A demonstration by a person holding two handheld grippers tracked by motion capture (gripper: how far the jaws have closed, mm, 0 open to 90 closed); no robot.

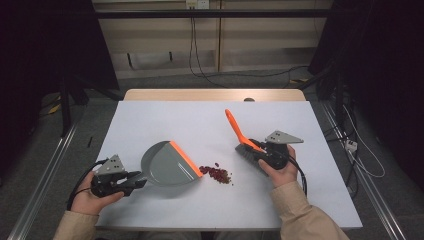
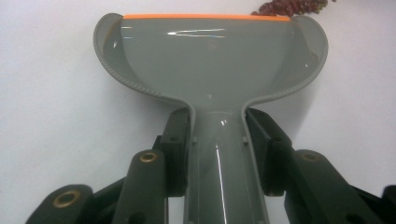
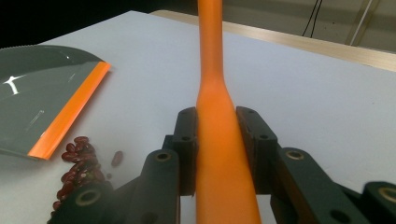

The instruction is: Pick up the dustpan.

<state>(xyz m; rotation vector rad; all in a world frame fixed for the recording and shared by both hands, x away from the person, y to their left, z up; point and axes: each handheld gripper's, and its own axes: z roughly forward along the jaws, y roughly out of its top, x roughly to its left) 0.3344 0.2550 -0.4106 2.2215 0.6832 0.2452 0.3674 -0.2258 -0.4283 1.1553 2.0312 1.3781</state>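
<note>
A grey dustpan [image 1: 167, 164] with an orange lip lies on the white table [image 1: 165, 120]. My left gripper [image 1: 136, 181] is shut on its handle; in the left gripper view both pads press the grey handle [image 2: 219, 154] of the dustpan [image 2: 205, 56]. A small pile of red beans [image 1: 216, 173] lies just beyond the lip, also seen as beans [image 2: 289, 6] and beans [image 3: 79, 163]. My right gripper [image 1: 252, 150] is shut on an orange-handled brush [image 1: 235, 127]; the brush handle [image 3: 217, 116] rises between its jaws, and the dustpan [image 3: 42, 93] lies to its left.
The table's far wooden edge [image 1: 215, 94] runs along the back. Cables [image 1: 200, 60] trail over the floor behind it, and metal rails [image 1: 45, 170] flank the table. A person's sleeves [image 1: 305, 212] come in at the bottom.
</note>
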